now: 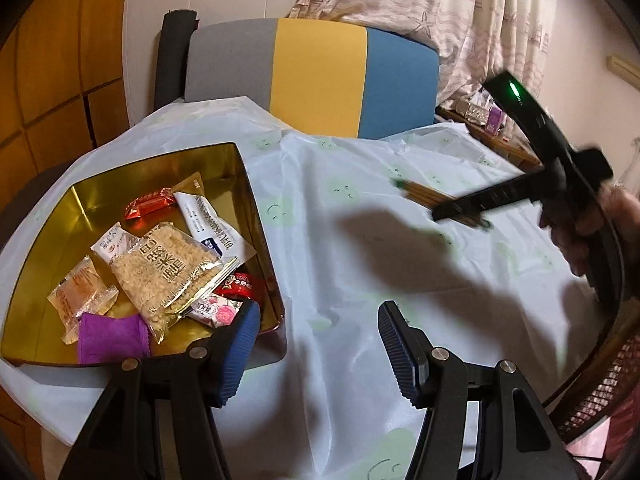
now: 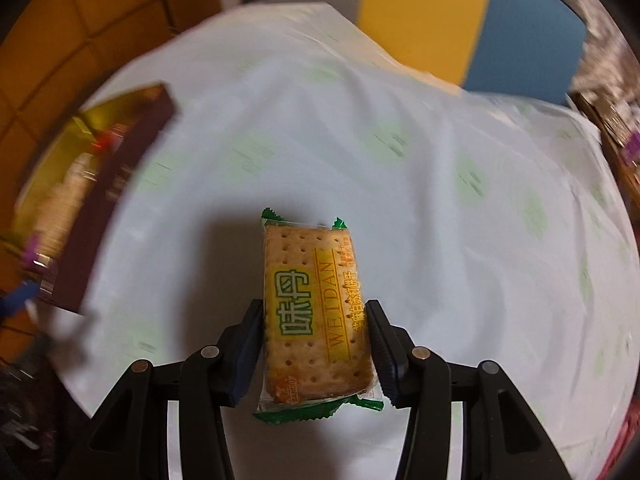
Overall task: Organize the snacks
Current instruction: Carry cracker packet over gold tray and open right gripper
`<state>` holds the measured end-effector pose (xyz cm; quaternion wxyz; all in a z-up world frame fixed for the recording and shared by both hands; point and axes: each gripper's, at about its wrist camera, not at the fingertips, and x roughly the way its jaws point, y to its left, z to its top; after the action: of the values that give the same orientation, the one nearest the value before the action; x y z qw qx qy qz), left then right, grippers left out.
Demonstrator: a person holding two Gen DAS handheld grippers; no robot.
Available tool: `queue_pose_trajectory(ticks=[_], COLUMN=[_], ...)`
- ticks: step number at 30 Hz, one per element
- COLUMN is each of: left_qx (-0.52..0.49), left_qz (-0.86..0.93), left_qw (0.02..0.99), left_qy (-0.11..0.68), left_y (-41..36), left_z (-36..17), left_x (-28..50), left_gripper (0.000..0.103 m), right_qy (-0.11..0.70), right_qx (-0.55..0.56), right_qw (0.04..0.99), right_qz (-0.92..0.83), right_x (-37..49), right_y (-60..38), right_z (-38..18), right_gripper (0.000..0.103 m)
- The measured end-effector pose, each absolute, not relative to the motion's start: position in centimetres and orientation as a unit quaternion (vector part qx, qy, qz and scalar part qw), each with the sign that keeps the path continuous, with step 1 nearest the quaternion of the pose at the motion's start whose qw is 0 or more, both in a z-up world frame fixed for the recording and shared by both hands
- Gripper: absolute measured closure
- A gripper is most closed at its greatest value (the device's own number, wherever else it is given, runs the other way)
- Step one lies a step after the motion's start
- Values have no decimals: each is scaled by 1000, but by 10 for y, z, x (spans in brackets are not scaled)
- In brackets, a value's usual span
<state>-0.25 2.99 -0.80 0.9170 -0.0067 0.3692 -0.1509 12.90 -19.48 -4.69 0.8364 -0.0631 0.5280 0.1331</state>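
Right gripper: both ribbed blue pads pressed against the long edges of one cracker packet, clear film with green serrated ends, a pale perforated cracker showing through, yellow label band. The packet is clamped and held above the tablecloth, casting a shadow on it.

Left gripper: jaws apart, nothing between them, poised over the cloth just beside the tin's near corner.

Tin: angular, shiny gold interior, dark outer wall, standing on the left part of the table. Inside, roughly eight wrapped snacks in a loose pile: one clear bag of puffed-rice cake, two red wrappers, one purple pouch, one orange-tinted packet, one rose-printed packet, two white sachets.

Tablecloth: thin, pale, glossy plastic with faint green face prints, creased.

Only the left wrist view shows the tin's contents clearly, a hand on the right tool's grip, and a chair back in three panels: grey, yellow, blue. The right wrist view, blurred, shows the tin's dark side and the packet's printed face.
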Motion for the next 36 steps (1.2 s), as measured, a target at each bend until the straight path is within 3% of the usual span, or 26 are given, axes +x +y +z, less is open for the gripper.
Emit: queue_pose_trajectory(ticks=[11, 22, 36], left_qx=[-23, -39, -37], left_qz=[-175, -171, -168], left_qw=[918, 917, 919], left_qy=[355, 358, 354], left_y=[33, 42, 41], left_z=[-6, -9, -9], left_x=[-21, -19, -20], left_gripper=[41, 41, 41], right_qy=[466, 482, 482], right_qx=[-66, -116, -124], right_qw=[830, 803, 806], right_qz=[299, 330, 322], right_x=[144, 172, 170], right_y=[-55, 23, 34], right_z=[14, -19, -34], right_gripper=[53, 52, 52])
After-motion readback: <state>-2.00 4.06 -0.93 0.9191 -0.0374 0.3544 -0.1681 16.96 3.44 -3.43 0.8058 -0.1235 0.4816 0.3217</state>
